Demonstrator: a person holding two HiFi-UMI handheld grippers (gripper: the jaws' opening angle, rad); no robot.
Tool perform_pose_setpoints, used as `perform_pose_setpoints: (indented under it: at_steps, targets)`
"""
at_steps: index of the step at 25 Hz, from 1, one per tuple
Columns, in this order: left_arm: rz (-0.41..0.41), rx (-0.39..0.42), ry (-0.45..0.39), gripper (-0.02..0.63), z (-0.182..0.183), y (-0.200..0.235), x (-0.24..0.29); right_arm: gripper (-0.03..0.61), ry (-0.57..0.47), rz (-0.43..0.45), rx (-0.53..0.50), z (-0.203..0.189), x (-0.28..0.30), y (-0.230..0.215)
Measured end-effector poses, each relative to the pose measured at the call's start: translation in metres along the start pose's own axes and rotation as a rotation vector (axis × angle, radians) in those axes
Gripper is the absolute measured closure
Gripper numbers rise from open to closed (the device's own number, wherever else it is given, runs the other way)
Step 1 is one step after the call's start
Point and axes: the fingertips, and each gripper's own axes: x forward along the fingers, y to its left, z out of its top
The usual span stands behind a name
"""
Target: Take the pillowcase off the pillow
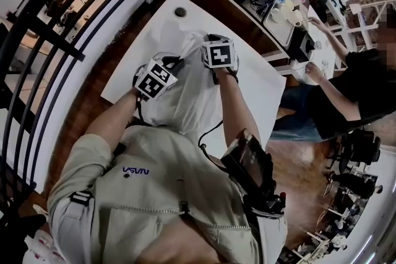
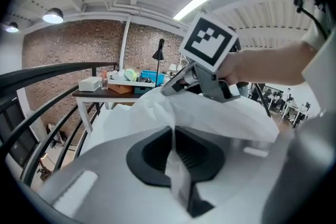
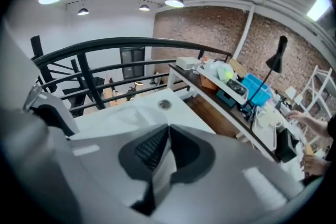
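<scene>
In the head view, the pillowcase (image 1: 185, 102) lies in the middle of the white table (image 1: 260, 89) with the pillow inside it. I cannot separate the two by eye. The left gripper (image 1: 154, 78) is at its 9 o'clock side and the right gripper (image 1: 219, 55) at about 1 o'clock, both down on the fabric.

In the left gripper view, the jaws are pressed together on a thin fold of the pillowcase (image 2: 210, 113). The other gripper shows at 1 o'clock, on the same cloth.

In the right gripper view, the jaws are also clamped on a narrow strip of the pillowcase (image 3: 164, 162), and the table runs away toward 11 o'clock.

I think the main danger is that each pinch is small, so a strong pull can make the cloth slip out. If a pinch also catches the pillow underneath, the pillow will come along with the cover. The whole bundle can then slide toward the table edge.
</scene>
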Motion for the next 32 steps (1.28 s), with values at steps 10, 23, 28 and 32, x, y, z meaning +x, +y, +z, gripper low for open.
perform_pose_setpoints:
  at_steps: [10,23,28,32]
  targets:
    - [0.049,-0.046,-0.144,0.594,-0.001,0.006,-0.047,0.572,0.145,-0.075,0.189,-0.074,-0.015,-0.050]
    - [0.036,0.024,-0.022,0.485,-0.012,0.026,-0.001,0.448,-0.052,-0.072,0.190,-0.058,-0.021,-0.045]
    - [0.036,-0.029,-0.070,0.428,-0.018,0.016,-0.038,0.437,-0.215,-0.102,0.214,-0.038,-0.070,-0.029]
    - [0.007,-0.072,-0.084,0.420,-0.030,-0.006,-0.068,0.437,-0.273,-0.139,0.249,-0.052,-0.113,-0.004]
